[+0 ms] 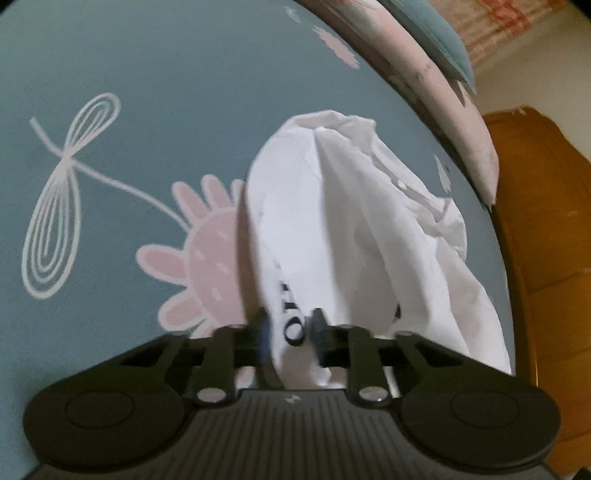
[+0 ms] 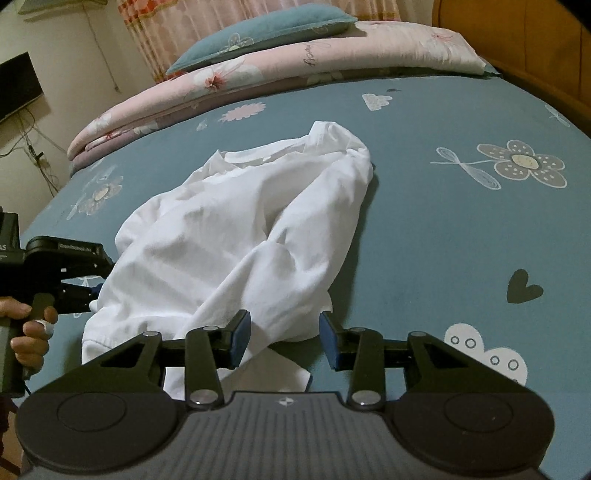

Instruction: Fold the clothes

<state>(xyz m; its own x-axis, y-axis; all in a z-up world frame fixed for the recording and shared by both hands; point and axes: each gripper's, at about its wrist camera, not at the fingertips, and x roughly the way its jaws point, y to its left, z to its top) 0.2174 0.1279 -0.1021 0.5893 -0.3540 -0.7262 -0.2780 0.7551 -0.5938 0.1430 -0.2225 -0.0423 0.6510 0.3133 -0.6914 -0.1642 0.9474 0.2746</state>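
a crumpled white cotton t-shirt [image 2: 236, 236] lies heaped on the teal bedsheet printed with pink and grey flowers [image 2: 443, 229]. the left gripper [image 1: 291, 328], black with blue pads, is clamped narrow on a bunched edge of the shirt that carries dark printed letters; the cloth rises between its fingers and drapes away ahead of them. in the right wrist view this gripper sits at the shirt's left side, held by a hand [image 2: 31, 328]. the right gripper [image 2: 284, 339] stands partly open, nothing pinched; a corner of the shirt lies on the sheet under the gap, nearer its left finger. beyond the shirt, ahead of the right fingers, a folded pink floral quilt [image 2: 295, 62] carries a teal pillow [image 2: 258, 33]. a wooden bed frame [image 1: 543, 240] lies right of the left gripper.
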